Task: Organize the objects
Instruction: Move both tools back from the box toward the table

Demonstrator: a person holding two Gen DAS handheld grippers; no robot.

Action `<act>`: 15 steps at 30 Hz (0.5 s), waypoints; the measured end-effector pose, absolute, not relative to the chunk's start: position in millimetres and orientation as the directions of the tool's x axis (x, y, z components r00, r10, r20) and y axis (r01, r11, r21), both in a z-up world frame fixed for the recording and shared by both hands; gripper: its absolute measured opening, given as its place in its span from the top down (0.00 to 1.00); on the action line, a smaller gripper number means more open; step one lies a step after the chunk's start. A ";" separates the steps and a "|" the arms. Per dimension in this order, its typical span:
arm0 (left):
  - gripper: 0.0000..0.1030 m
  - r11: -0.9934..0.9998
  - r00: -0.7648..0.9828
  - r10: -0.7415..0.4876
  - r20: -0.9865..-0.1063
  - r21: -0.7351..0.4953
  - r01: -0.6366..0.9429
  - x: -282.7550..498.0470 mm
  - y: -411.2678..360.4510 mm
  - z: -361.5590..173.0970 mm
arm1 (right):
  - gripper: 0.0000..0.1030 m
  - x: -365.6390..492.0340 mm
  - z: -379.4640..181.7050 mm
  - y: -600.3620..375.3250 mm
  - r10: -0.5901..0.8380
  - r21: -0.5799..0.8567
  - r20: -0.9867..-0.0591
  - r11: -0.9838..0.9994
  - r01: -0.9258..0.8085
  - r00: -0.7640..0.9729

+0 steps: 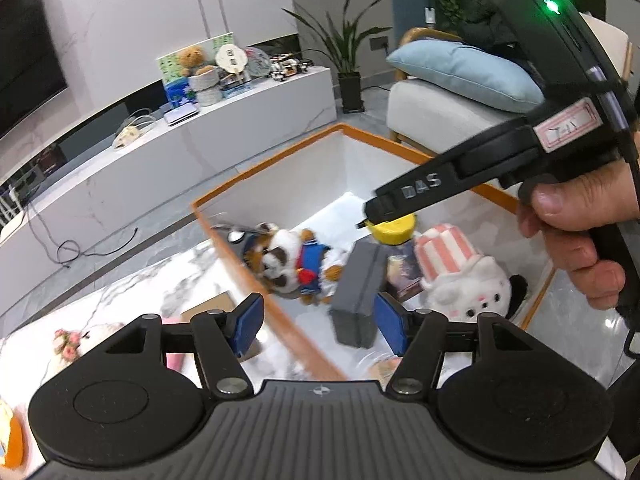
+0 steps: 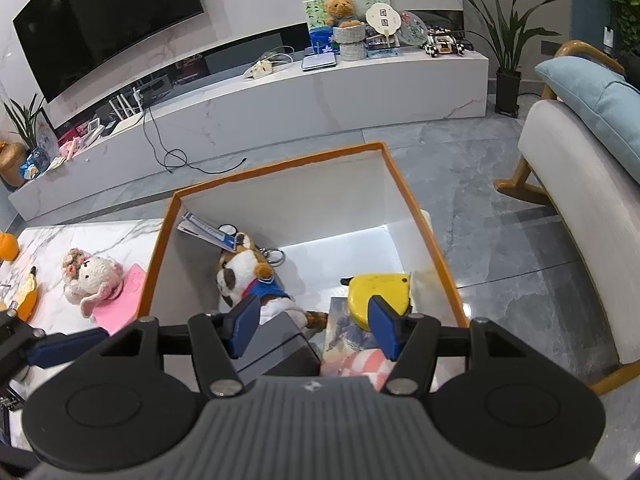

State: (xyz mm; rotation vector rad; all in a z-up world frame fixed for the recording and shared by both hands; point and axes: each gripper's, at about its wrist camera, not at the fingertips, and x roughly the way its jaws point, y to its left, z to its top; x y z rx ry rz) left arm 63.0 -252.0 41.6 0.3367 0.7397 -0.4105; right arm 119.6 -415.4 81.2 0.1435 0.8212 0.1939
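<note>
An orange-rimmed white box (image 1: 276, 168) (image 2: 280, 168) stands on the marble table. Inside lie a plush dog in blue (image 1: 288, 260) (image 2: 240, 276), a grey case (image 1: 356, 292) (image 2: 280, 344), a yellow tape measure (image 1: 394, 232) (image 2: 378, 292) and a white plush with a pink striped hat (image 1: 460, 276). My right gripper (image 2: 314, 326) hangs open over the box, and the tape measure lies just past its right pad, untouched. My left gripper (image 1: 320, 326) is open and empty above the box's near-left rim. A white lamb plush (image 2: 94, 276) (image 1: 68, 344) rests on a pink pad (image 2: 124, 300) outside.
An orange (image 2: 8, 246) and a yellow-orange item (image 2: 28, 292) sit at the table's left edge. A white armchair with a blue cushion (image 2: 592, 92) stands right of the box. A long TV console (image 2: 320, 92) and a potted plant (image 2: 508, 52) line the far wall.
</note>
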 end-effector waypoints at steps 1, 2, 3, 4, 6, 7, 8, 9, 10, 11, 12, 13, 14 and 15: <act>0.30 0.875 0.670 -0.236 -0.704 0.146 0.462 63.0 -246.3 42.0 | 0.40 119.8 80.9 -414.2 0.227 0.200 -0.712 0.973 -0.119 0.664; 0.30 0.880 0.673 -0.234 -0.701 0.141 0.453 62.1 -241.5 42.7 | 0.40 119.6 80.8 -413.0 0.228 0.198 -0.712 0.973 -0.121 0.664; 0.30 0.885 0.675 -0.233 -0.700 0.136 0.446 61.8 -236.2 43.3 | 0.40 119.1 80.9 -411.4 0.228 0.196 -0.713 0.973 -0.124 0.664; 0.29 0.890 0.677 -0.229 -0.700 0.130 0.436 62.4 -230.2 42.7 | 0.40 118.7 81.0 -410.2 0.229 0.194 -0.712 0.973 -0.128 0.664; 0.29 0.898 0.677 -0.213 -0.705 0.132 0.420 61.9 -219.4 39.8 | 0.40 117.3 81.3 -405.8 0.232 0.189 -0.712 0.972 -0.137 0.663; 0.29 0.901 0.677 -0.201 -0.708 0.137 0.411 62.6 -213.4 37.4 | 0.40 116.5 81.5 -403.2 0.234 0.186 -0.711 0.972 -0.143 0.663; 0.29 0.904 0.677 -0.192 -0.711 0.140 0.403 63.1 -208.5 36.5 | 0.40 115.7 81.7 -400.9 0.235 0.183 -0.710 0.972 -0.149 0.664; 0.29 0.908 0.676 -0.183 -0.714 0.140 0.394 63.8 -202.5 34.8 | 0.40 114.7 82.0 -398.3 0.237 0.178 -0.709 0.971 -0.157 0.664; 0.29 0.912 0.674 -0.178 -0.717 0.137 0.386 64.0 -195.8 33.8 | 0.40 113.5 82.5 -396.0 0.239 0.174 -0.708 0.971 -0.163 0.664; 0.29 0.917 0.673 -0.174 -0.719 0.131 0.378 64.1 -188.5 33.2 | 0.40 112.3 82.8 -393.7 0.239 0.168 -0.707 0.971 -0.171 0.665; 0.29 0.920 0.672 -0.171 -0.720 0.126 0.370 64.2 -181.1 32.1 | 0.39 111.3 83.1 -391.2 0.240 0.163 -0.706 0.971 -0.177 0.666; 0.29 0.924 0.671 -0.167 -0.723 0.124 0.363 64.1 -175.5 30.5 | 0.39 110.5 83.2 -388.2 0.242 0.159 -0.706 0.970 -0.185 0.666; 0.29 0.926 0.670 -0.160 -0.725 0.124 0.356 64.3 -170.1 29.0 | 0.39 109.9 83.0 -386.0 0.244 0.156 -0.707 0.969 -0.190 0.664; 0.29 0.928 0.670 -0.153 -0.726 0.127 0.350 64.3 -164.7 27.4 | 0.39 109.5 82.6 -384.0 0.246 0.153 -0.708 0.969 -0.195 0.662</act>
